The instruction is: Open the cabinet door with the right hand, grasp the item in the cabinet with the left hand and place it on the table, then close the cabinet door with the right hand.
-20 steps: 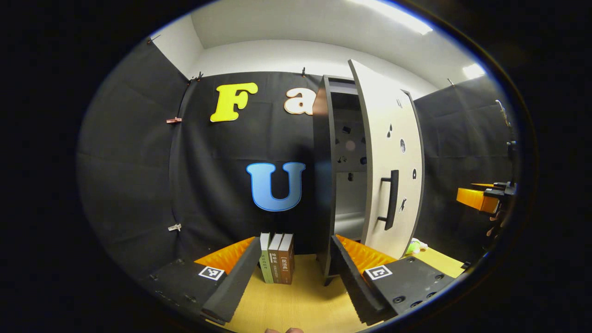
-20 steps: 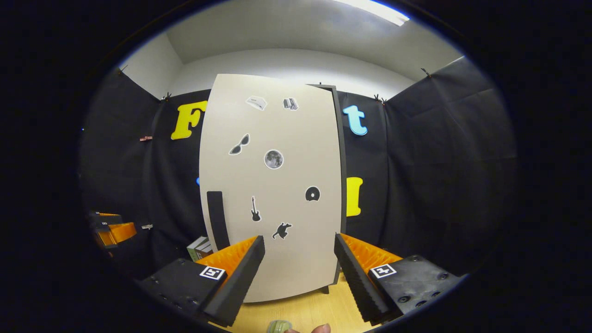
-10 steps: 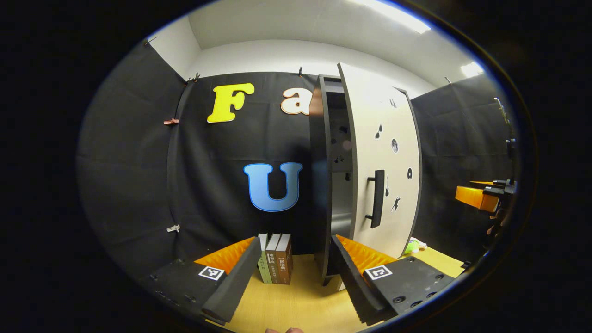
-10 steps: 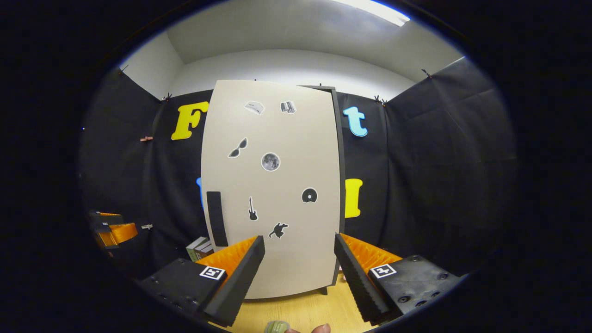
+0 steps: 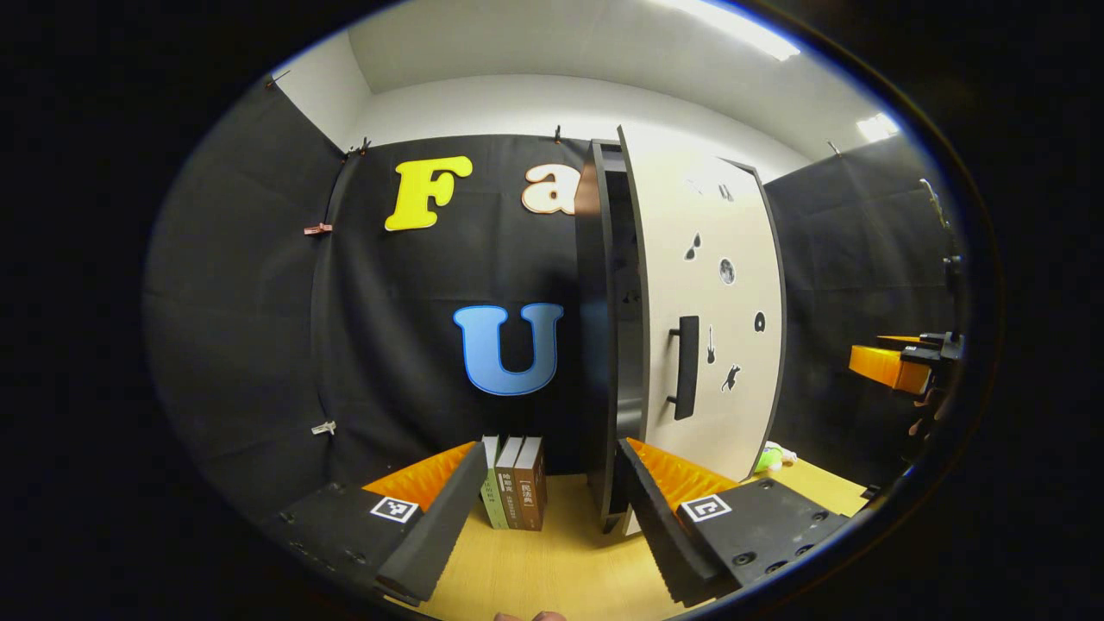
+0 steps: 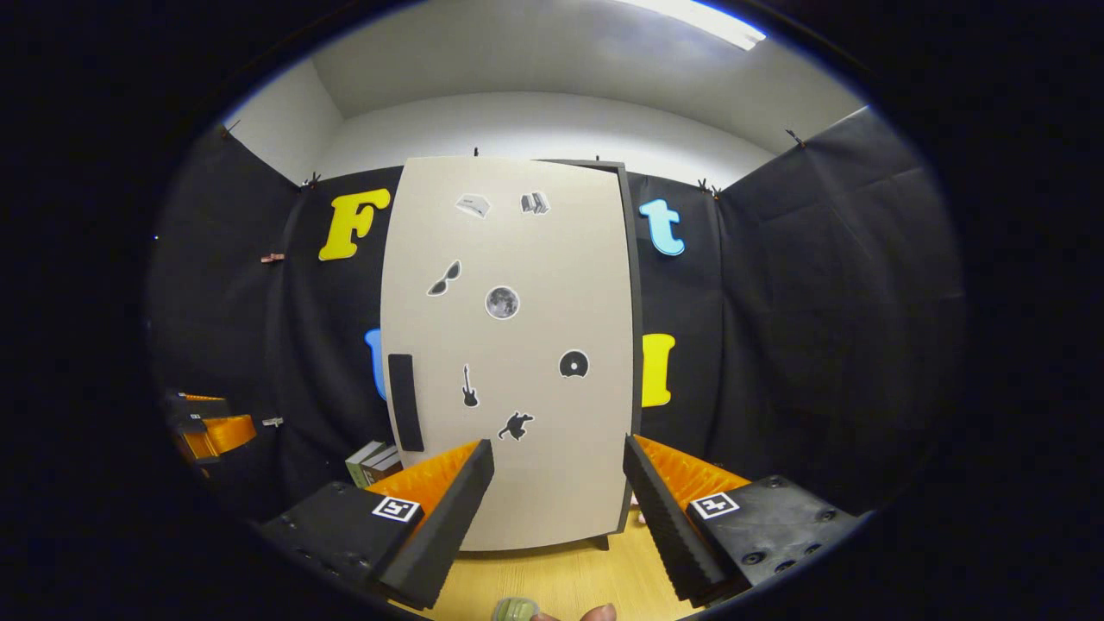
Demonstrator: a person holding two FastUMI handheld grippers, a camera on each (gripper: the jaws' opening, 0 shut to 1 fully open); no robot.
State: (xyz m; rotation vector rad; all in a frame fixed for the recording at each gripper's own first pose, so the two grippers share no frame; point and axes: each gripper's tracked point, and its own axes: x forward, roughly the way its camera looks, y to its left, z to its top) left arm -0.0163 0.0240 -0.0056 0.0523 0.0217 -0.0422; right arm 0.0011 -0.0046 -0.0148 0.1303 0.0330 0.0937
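Standing books on wooden table

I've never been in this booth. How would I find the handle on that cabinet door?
Start at the tall dark cabinet standing on the wooden table against the black cloth wall. Its pale door carries small dark stickers. The handle is the plain black upright bar near the door's free edge, below mid-height, much longer than any sticker.

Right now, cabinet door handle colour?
Black, against the pale beige cabinet door; the handle shows best in the left gripper view.
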